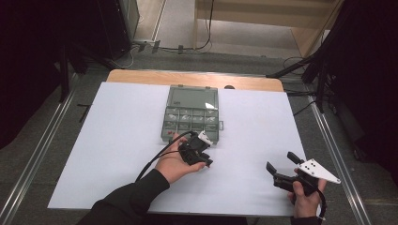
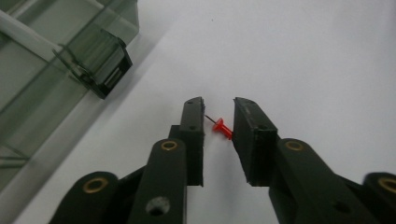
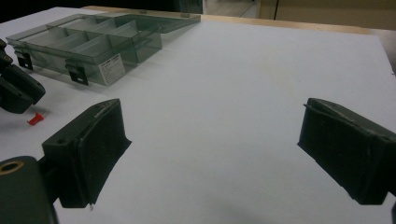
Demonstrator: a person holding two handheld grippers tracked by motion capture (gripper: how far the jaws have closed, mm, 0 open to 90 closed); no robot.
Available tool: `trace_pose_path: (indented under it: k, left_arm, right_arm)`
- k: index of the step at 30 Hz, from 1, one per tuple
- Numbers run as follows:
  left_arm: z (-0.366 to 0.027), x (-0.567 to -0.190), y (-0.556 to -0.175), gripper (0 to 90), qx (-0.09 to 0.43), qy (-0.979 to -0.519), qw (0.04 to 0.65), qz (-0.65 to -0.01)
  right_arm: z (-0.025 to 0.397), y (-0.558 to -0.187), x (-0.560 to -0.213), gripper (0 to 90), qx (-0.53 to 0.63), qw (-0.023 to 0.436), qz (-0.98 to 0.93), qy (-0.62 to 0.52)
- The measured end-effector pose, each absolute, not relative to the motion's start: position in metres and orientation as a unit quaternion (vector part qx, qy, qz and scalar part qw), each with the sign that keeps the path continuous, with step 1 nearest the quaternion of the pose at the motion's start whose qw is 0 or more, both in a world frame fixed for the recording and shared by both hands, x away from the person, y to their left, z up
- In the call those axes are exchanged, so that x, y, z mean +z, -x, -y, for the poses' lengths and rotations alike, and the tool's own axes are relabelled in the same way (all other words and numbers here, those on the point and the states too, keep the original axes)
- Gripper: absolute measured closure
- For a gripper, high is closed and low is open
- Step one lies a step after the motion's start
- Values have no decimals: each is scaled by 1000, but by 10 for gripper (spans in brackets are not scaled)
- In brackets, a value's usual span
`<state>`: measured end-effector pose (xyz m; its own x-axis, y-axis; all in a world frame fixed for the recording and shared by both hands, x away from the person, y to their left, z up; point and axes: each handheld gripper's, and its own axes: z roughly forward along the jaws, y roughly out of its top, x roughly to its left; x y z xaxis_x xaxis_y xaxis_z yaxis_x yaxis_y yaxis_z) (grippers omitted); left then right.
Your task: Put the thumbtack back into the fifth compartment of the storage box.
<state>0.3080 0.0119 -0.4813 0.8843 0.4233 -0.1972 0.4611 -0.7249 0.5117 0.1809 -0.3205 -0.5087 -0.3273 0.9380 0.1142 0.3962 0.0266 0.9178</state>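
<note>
Left gripper [image 2: 218, 103]: angled down at the table; jaws narrow around a red pushpin [image 2: 222, 128]
Right gripper [image 1: 280, 162]: held low; jaws wide, holding nothing

A white label [image 3: 112, 66] stood on the front wall of the box [image 3: 135, 46], its print too small to read.

A clear compartment box [image 1: 192, 115] lies open on the white table [image 1: 117, 140]
</note>
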Motion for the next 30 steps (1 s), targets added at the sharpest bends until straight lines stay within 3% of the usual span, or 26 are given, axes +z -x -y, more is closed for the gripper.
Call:
trace_pose_path:
  k: [11,19,30]
  left_arm:
    - [-5,-489,-304,680,-30,-924,271,-269]
    - [-5,-489,-303,824,-6,-929,260,-263]
    - [-4,-489,-302,847,0,-933,256,-255]
  right_arm:
    - [321,-180,-508,76,479,283,-658,-507]
    - [321,-181,-509,77,478,283,-659,-507]
    - [319,-180,-508,77,479,285,-660,-504]
